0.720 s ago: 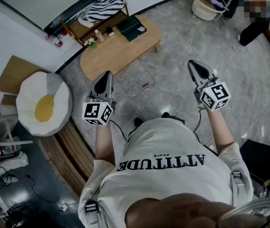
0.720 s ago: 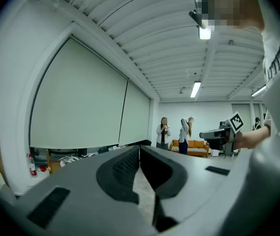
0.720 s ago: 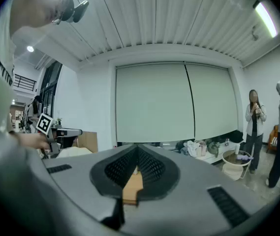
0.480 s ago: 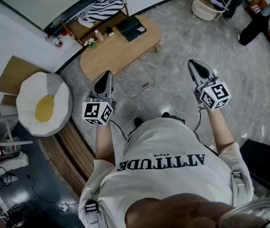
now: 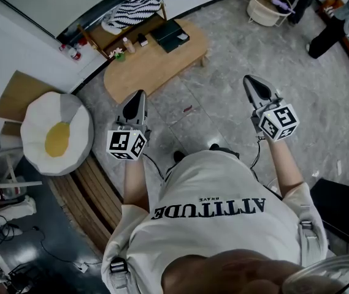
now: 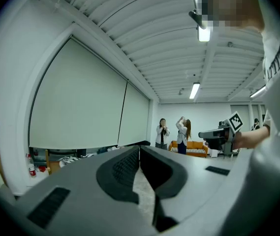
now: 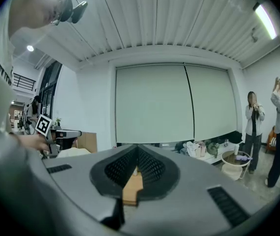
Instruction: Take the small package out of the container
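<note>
I stand on a grey tiled floor and hold both grippers level at chest height, nothing between the jaws of either. My left gripper [image 5: 138,95] is shut, its tips meeting in the left gripper view [image 6: 139,149]. My right gripper [image 5: 248,81] is shut too, its pads together in the right gripper view [image 7: 138,150]. Ahead lies a low wooden table [image 5: 156,69] with a black container [image 5: 170,35] on its far side, well beyond both grippers. No small package can be made out from here.
Small bottles [image 5: 127,45] stand on the table beside the container, and a striped cloth [image 5: 134,10] lies behind it. An egg-shaped cushion [image 5: 56,133] sits at the left, a white basket [image 5: 269,5] at the top right, a black case [image 5: 343,210] at the lower right. Two people [image 6: 181,134] stand far off.
</note>
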